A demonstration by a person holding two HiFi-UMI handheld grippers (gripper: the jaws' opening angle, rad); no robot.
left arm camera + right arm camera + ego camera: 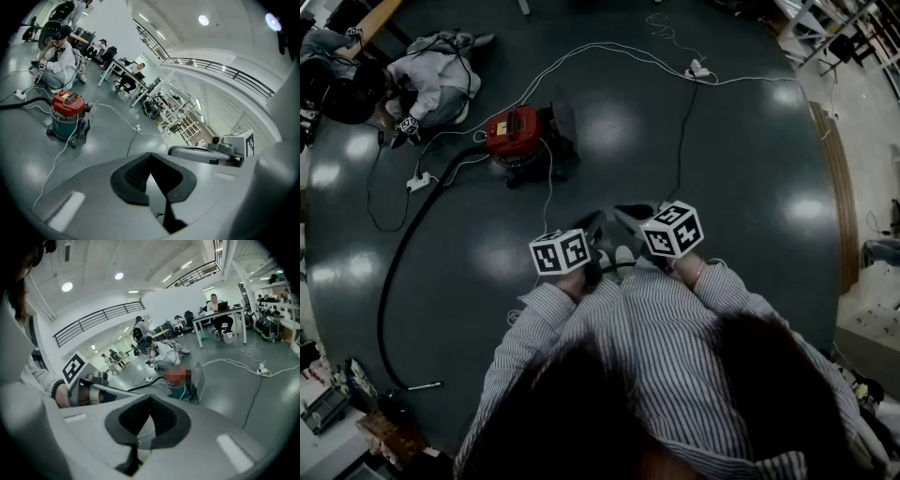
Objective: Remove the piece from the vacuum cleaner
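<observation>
both tongs sit close to the body: left gripper (591,230) and right gripper (630,217) are each closed tight with nothing between the jaws. the vacuum cleaner (517,139) stands on the floor well ahead, its black hose (398,272) curving off left. step closer first, then open wide; the piece is probably the hose, hard to tell

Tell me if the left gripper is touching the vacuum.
Apart. The head view shows bare floor between the left gripper and the vacuum, which stands well ahead.
</observation>
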